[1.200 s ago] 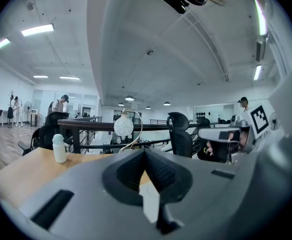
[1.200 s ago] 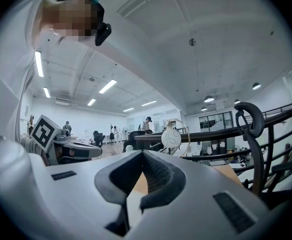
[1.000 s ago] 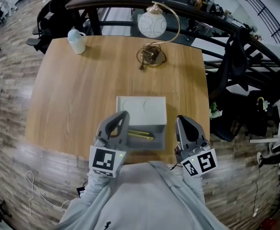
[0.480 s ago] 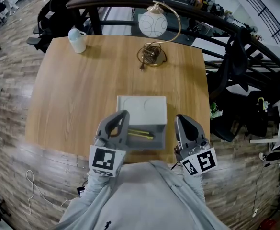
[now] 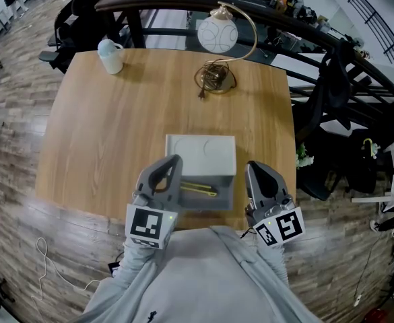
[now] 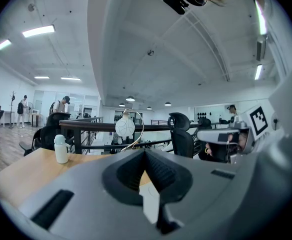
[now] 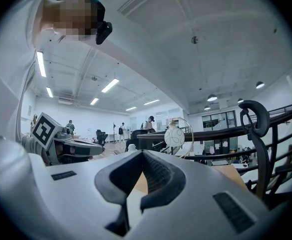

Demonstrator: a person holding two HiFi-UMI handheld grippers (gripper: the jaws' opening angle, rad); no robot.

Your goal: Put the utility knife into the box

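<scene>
A yellow utility knife [image 5: 198,189] lies inside the near part of the grey box [image 5: 226,195], whose pale lid [image 5: 201,155] lies flat behind it. My left gripper [image 5: 172,161] is held upright at the box's left side, jaws together and empty; in the left gripper view [image 6: 145,154] its tips meet with nothing between them. My right gripper [image 5: 254,168] stands just right of the box, also shut and empty, and its tips meet in the right gripper view [image 7: 143,156]. Neither gripper touches the knife.
The wooden table [image 5: 102,133] carries a globe lamp on a brass base [image 5: 216,36] at the back middle and a small white bottle [image 5: 110,54] at the back left. A dark railing and office chairs [image 5: 331,93] stand beyond the table's far and right edges.
</scene>
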